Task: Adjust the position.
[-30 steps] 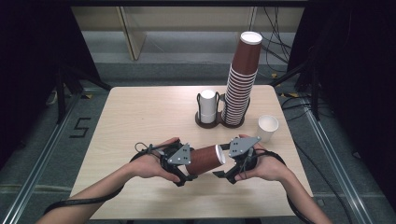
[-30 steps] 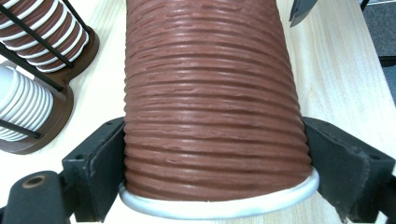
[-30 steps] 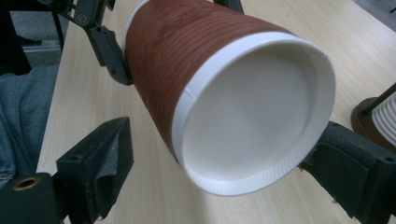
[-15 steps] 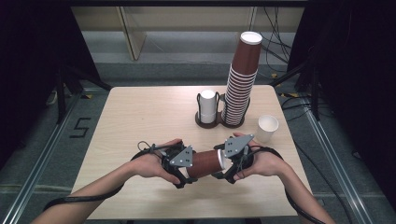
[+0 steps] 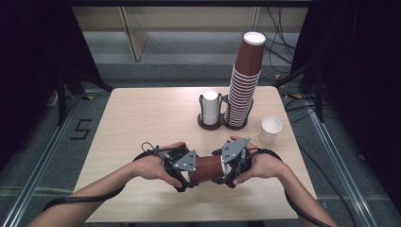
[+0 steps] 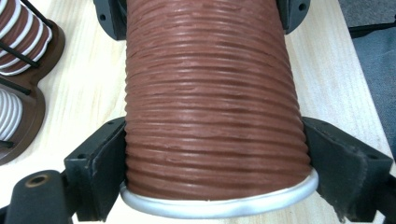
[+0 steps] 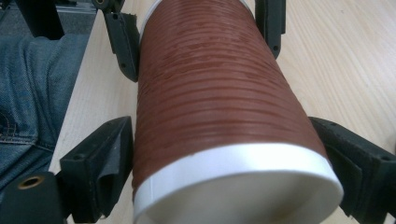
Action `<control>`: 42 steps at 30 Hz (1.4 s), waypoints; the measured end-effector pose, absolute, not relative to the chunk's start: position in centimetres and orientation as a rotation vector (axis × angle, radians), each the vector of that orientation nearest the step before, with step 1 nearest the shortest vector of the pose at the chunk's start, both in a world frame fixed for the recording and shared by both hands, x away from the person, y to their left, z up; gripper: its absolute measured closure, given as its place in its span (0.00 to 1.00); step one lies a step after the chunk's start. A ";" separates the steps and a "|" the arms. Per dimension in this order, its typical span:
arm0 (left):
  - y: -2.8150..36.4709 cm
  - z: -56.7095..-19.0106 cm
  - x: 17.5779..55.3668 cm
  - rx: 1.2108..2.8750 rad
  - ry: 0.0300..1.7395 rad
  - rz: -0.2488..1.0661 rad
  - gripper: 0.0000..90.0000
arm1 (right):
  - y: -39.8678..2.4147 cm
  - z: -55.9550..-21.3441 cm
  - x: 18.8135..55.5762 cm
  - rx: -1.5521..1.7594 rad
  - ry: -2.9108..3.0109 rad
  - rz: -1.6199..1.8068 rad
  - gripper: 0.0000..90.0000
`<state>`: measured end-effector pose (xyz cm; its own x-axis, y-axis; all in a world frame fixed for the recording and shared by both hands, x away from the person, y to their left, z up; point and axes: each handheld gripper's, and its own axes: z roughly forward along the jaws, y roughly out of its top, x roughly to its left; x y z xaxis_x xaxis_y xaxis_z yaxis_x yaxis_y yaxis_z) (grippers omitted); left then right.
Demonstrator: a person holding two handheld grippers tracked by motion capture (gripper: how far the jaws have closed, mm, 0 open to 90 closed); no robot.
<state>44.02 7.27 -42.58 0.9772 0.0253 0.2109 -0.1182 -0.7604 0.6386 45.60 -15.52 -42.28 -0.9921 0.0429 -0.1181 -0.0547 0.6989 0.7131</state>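
Note:
A brown ribbed paper cup (image 5: 205,168) lies on its side, held in the air over the table's near part between both grippers. My left gripper (image 5: 191,175) is shut on the cup's rolled-rim end; its pads (image 6: 109,158) press both sides of the cup (image 6: 210,93). My right gripper (image 5: 228,169) is shut on the opposite, white-banded end (image 7: 233,182). Its jaws have just been closing with the cup (image 7: 205,84) between them, and its pads (image 7: 116,154) touch the cup's wall. The two grippers face each other along the cup.
On the far side of the wooden table (image 5: 142,118) a dark cup holder (image 5: 222,124) carries a tall leaning stack of brown cups (image 5: 245,85) and a short white stack (image 5: 210,106). A single white cup (image 5: 271,129) stands at the right. A person's jeans (image 7: 32,93) lie past the table's near edge.
The right gripper has shifted slightly toward the left one along the cup. The left hand and the cup have stayed about where they were.

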 end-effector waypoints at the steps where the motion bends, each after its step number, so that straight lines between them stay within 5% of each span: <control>1: 7.3 -42.6 44.0 2.424 -0.066 0.268 0.14 | -15.5 -42.3 45.6 -0.013 2.782 1.173 0.13; 42: 6.1 -42.5 43.8 2.477 -0.127 0.247 0.15 | -14.8 -43.2 45.2 -0.043 2.836 1.129 0.24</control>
<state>43.83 6.06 -42.51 0.9777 -0.0313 0.2076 -0.1509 -0.7919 0.5917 45.17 -14.77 -43.22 -0.9956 0.0068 -0.0932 -0.0591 0.7265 0.6846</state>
